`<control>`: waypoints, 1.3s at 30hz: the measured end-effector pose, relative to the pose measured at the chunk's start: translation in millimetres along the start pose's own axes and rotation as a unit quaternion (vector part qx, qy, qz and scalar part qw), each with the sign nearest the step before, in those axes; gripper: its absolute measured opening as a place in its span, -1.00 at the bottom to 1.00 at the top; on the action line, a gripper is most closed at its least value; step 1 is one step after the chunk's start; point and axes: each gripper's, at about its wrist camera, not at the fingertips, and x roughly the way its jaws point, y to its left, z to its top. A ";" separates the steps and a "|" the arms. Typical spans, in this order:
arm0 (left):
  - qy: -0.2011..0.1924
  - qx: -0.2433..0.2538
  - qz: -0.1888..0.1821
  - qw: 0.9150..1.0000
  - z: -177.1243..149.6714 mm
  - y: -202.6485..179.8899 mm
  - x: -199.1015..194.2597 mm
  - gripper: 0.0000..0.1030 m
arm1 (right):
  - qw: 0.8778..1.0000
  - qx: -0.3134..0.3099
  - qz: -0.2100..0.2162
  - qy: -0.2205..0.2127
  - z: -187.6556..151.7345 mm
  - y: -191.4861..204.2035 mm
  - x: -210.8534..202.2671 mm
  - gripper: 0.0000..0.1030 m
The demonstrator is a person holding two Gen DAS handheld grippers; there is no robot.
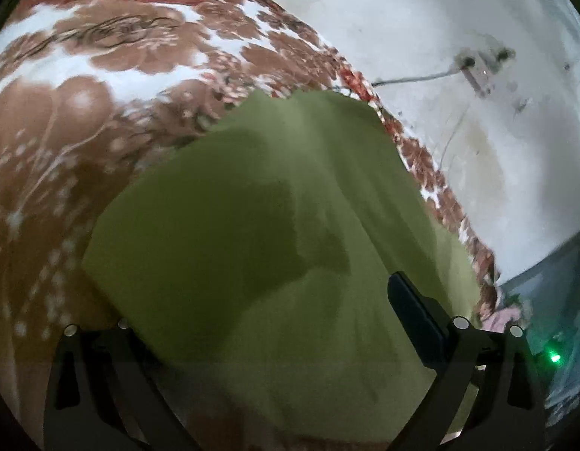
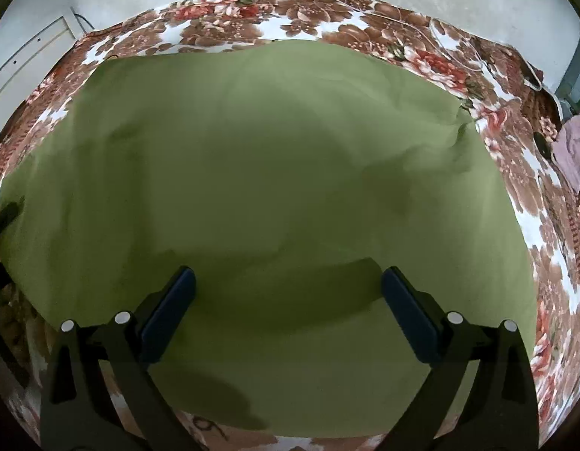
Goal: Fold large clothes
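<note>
A large plain green cloth (image 2: pixel 275 158) lies spread over a floral bed sheet (image 2: pixel 230 22). My right gripper (image 2: pixel 290 300) hovers low over its near part, open, both dark fingers (image 2: pixel 169 312) wide apart with nothing between them. In the left wrist view the green cloth (image 1: pixel 252 206) is blurred and rises in a fold toward the camera. It covers the left finger of my left gripper (image 1: pixel 286 297); only the right finger (image 1: pixel 414 312) shows. The left jaws stand wide, with cloth lying across the gap.
The brown, red and white floral sheet (image 1: pixel 83 112) covers the bed. Grey floor (image 1: pixel 478 37) lies beyond its edge. A thin white cable (image 2: pixel 451 49) and a pink garment (image 2: pixel 571 146) sit at the right side. A dark object (image 2: pixel 8 210) shows at the cloth's left edge.
</note>
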 end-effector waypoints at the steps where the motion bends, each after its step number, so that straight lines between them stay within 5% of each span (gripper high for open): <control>1: -0.003 0.023 0.012 1.000 2.6 -9.7 2.2 0.89 | 1.000 0.005 -0.001 0.000 0.4 0.4 0.3 0.90; 5: -0.037 0.069 -0.021 0.997 14.4 -42.2 -20.1 0.89 | 1.000 0.019 -0.002 0.001 2.2 3.0 1.2 0.90; 8: -0.048 0.059 -0.031 0.997 13.8 -45.8 -30.6 0.89 | 1.000 0.015 -0.008 -0.001 2.4 6.4 3.7 0.90; 14: 0.005 0.043 0.030 0.999 -9.9 -7.5 2.2 0.89 | 1.000 0.028 -0.014 0.001 5.1 8.2 6.9 0.90; 21: -0.033 0.053 -0.066 0.996 17.1 -32.6 9.9 0.89 | 0.999 0.030 -0.022 0.004 7.7 11.5 10.3 0.91; 25: 0.015 0.048 -0.026 0.998 12.3 -16.4 22.1 0.88 | 0.999 0.043 -0.031 0.002 6.5 12.8 12.9 0.92; 30: 0.038 0.002 -0.023 0.999 10.0 0.5 19.0 0.35 | 0.996 0.085 -0.037 0.007 13.7 11.2 13.1 0.92; 34: 0.038 -0.043 -0.038 0.998 11.9 2.2 18.5 -0.60 | 0.997 0.074 -0.036 0.008 24.3 16.9 11.7 0.92; 39: 0.025 -0.002 -0.037 0.999 18.3 -23.6 8.1 -0.82 | 0.998 0.035 -0.054 0.006 33.0 27.1 6.9 0.90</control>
